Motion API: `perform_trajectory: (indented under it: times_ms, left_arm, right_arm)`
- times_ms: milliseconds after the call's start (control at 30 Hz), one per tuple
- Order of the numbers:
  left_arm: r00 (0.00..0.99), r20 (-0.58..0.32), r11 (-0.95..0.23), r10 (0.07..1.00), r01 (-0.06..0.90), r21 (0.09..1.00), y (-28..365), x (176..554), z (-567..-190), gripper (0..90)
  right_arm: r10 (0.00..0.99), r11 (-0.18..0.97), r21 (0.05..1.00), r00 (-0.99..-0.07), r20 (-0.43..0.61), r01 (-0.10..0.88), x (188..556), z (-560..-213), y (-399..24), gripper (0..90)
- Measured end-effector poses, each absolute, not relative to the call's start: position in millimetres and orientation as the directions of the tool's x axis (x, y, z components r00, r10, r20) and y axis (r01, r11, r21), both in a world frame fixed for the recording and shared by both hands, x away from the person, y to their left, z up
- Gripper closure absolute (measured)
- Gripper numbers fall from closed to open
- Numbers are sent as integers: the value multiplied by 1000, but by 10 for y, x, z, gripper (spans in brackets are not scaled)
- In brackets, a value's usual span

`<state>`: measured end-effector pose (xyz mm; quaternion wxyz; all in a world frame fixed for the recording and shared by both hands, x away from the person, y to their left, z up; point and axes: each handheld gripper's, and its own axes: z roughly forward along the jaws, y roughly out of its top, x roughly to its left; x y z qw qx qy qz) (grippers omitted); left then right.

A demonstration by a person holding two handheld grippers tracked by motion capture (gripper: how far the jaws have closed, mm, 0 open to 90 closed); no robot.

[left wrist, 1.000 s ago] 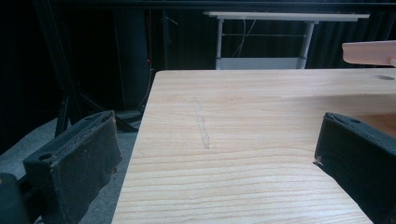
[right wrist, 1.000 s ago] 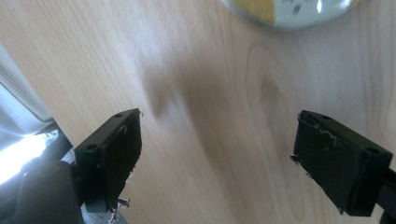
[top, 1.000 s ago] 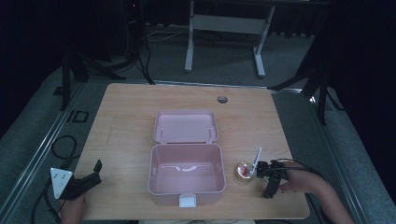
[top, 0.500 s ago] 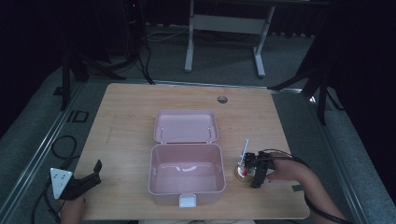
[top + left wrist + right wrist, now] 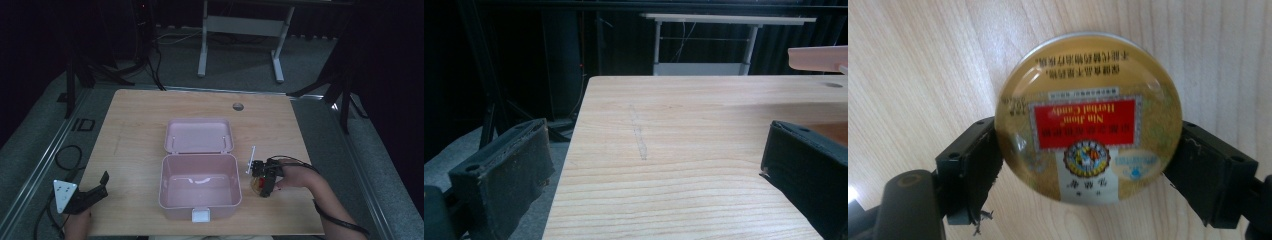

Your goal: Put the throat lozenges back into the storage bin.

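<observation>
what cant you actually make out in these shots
- Round candy tin, right gripper view: small print blurred and upside down. High view: right gripper covers most of it.
- Whether the tin is lifted or on the table: cannot tell.
- Pink box, left gripper view: cut off by the right edge.
- Left gripper, high view: jaw gap too small to judge there.

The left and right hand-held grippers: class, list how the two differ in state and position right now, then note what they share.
The left hand-held gripper is open with nothing between its jaws; the right hand-held gripper is closed on the round gold herbal candy tin. The left sits at the light wooden table's near left corner; the right is beside the open pink plastic box. Both have black jaws.
</observation>
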<state>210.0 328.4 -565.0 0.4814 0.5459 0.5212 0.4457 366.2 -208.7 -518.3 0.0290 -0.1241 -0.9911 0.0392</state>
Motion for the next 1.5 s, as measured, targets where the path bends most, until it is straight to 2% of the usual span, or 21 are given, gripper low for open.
perform_trajectory:
  times_ms: [333, 467, 833, 1167, 1500]
  left_arm:
    - [61, -17, 8, 998, 140, 990, 3287, 2099, -5650, 4]
    - [60, -15, 7, 998, 141, 990, 3285, 2101, -5650, 4]
    - [59, -14, 6, 998, 142, 990, 3284, 2101, -5650, 4]
    - [57, -14, 6, 998, 143, 990, 3282, 2103, -5649, 4]
    - [59, -19, 11, 998, 139, 990, 3286, 2101, -5650, 4]
  right_arm:
    - [240, 966, -106, -970, 45, 234, 3675, -5207, -2050, 197]
    - [227, 971, -96, -971, 77, 220, 3631, -5145, -2066, 198]
    - [161, 985, -71, -983, 90, 155, 3420, -4805, -2080, 198]
    - [112, 991, -85, -988, 107, 103, 3179, -4529, -2025, 199]
    - [128, 990, -68, -991, 50, 124, 3121, -4180, -1952, 199]
